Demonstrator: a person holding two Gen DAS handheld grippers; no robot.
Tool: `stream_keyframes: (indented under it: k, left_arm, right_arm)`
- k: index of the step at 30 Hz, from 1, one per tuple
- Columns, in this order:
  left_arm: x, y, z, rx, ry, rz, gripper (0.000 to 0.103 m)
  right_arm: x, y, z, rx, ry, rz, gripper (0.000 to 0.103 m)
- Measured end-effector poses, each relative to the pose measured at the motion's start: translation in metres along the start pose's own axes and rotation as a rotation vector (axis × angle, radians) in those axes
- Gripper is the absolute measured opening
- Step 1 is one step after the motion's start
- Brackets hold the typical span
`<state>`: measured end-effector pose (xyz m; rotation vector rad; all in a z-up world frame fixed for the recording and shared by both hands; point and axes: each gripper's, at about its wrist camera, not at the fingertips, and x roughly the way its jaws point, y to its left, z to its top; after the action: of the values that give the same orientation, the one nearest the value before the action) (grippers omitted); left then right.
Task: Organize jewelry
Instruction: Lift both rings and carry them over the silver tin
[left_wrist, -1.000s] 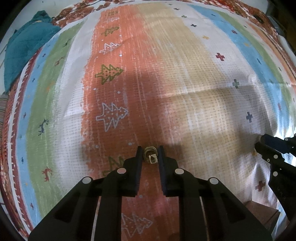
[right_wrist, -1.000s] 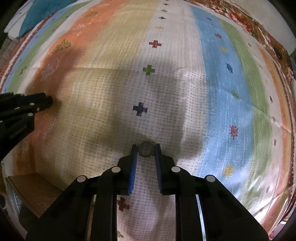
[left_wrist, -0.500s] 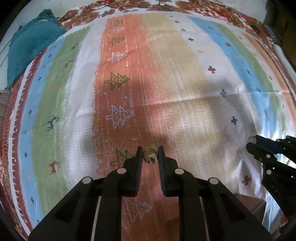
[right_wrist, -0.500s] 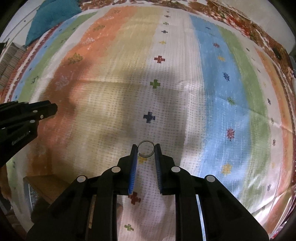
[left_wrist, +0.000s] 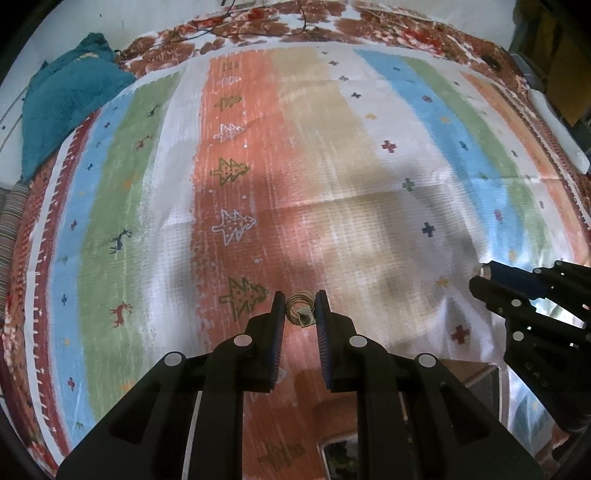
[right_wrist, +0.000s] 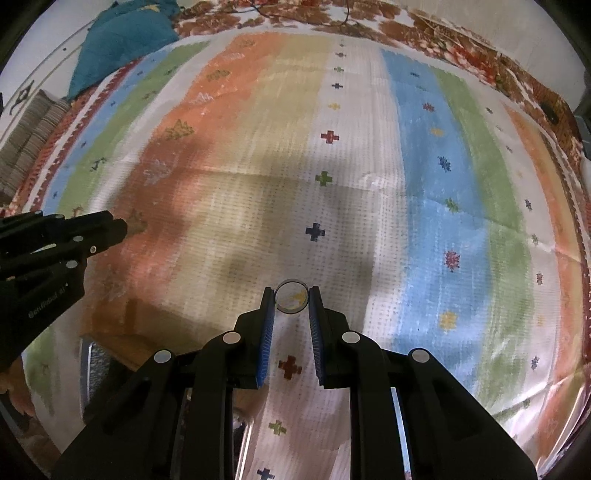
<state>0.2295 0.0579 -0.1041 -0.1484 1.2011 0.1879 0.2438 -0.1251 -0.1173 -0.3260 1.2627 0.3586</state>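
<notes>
The striped cloth (left_wrist: 332, 166) runs in bands of orange, tan, white, blue and green, with small tree figures on the orange and tiny crosses on the white; its border is red-brown floral. At 11 o'clock lies a teal blanket (left_wrist: 66, 107). Both grippers are black.

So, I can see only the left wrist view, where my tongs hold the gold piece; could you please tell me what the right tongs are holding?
Observer: The right tongs are shut on a thin plain ring.
Operator: Thank you. How is it gripped?
Observer: By its two sides, at the very tips, with its opening facing the camera.
Operator: Is there any stone or tag on it?
Observer: None shows; the cloth is visible through the bare hoop.
</notes>
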Motion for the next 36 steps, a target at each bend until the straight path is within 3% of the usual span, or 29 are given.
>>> stream_keyframes:
  k: [36]
  left_arm:
    - [-0.075,-0.024,-0.059,0.050,-0.105,-0.092,0.016]
  right_arm:
    - [-0.060,0.038,-0.041,-0.088,-0.095,0.043,0.020]
